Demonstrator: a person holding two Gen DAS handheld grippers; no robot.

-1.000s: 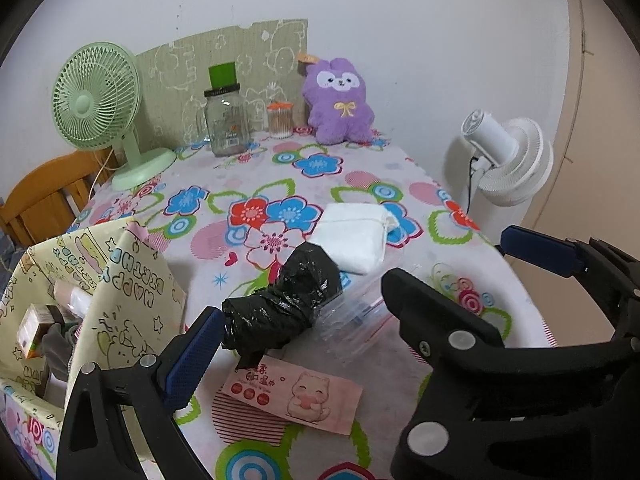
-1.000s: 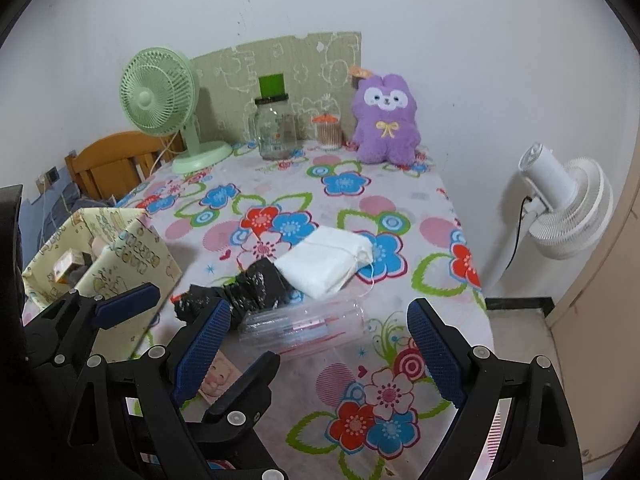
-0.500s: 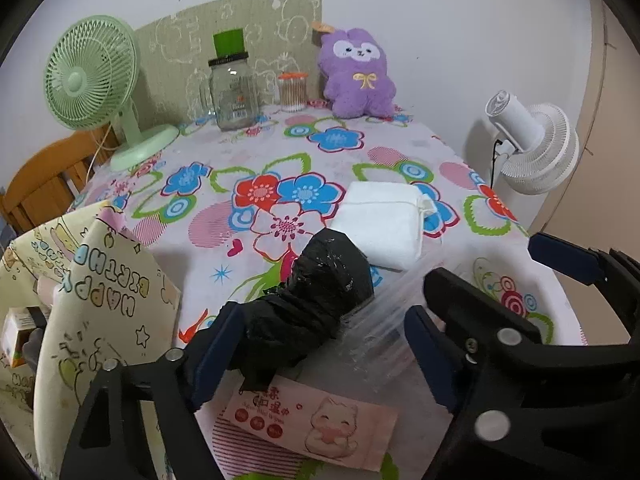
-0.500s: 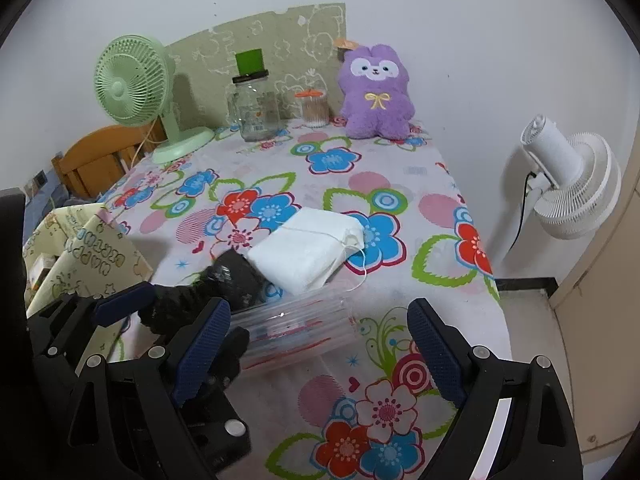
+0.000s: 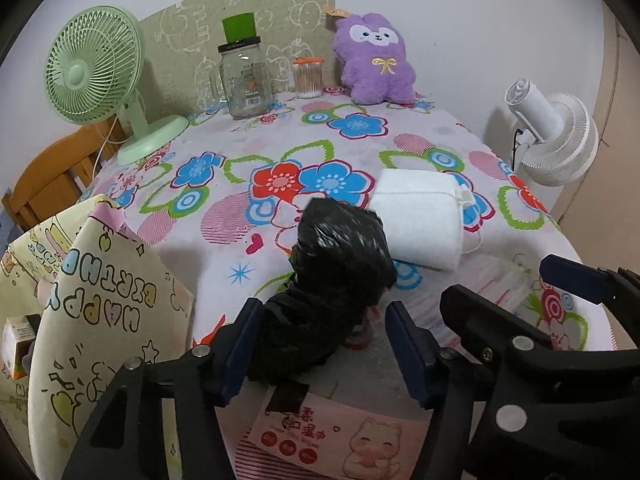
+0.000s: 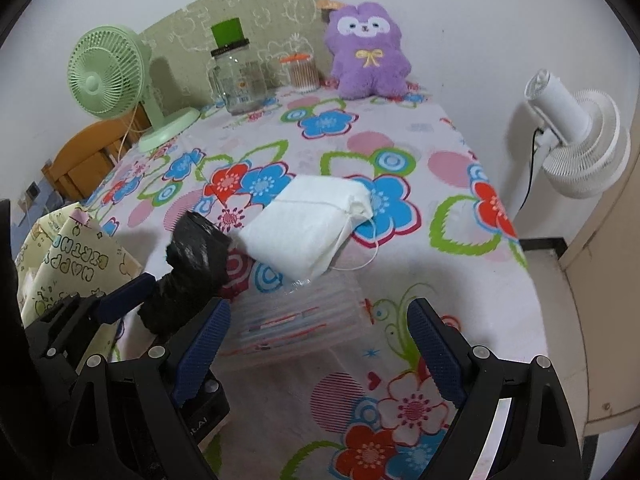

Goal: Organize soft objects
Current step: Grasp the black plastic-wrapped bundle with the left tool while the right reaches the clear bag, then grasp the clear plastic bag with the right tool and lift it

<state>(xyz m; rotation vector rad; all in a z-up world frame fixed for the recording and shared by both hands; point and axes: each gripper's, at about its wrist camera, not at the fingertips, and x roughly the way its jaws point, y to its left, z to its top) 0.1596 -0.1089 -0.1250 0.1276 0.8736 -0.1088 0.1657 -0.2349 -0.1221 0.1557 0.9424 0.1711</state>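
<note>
Between the blue pads of the left tongs (image 5: 320, 344) lies the near end of a rolled black plastic bag (image 5: 332, 280); the jaws are closing on it, and the right pad is not touching yet. Just beside it, the right tongs (image 6: 316, 348) hang wide open over a clear plastic packet (image 6: 296, 320), holding nothing. Past the roll, a white cloth pouch (image 6: 308, 224) rests on the flowery worktop (image 5: 280, 148). Far back sits a purple plush toy (image 5: 376, 60).
</note>
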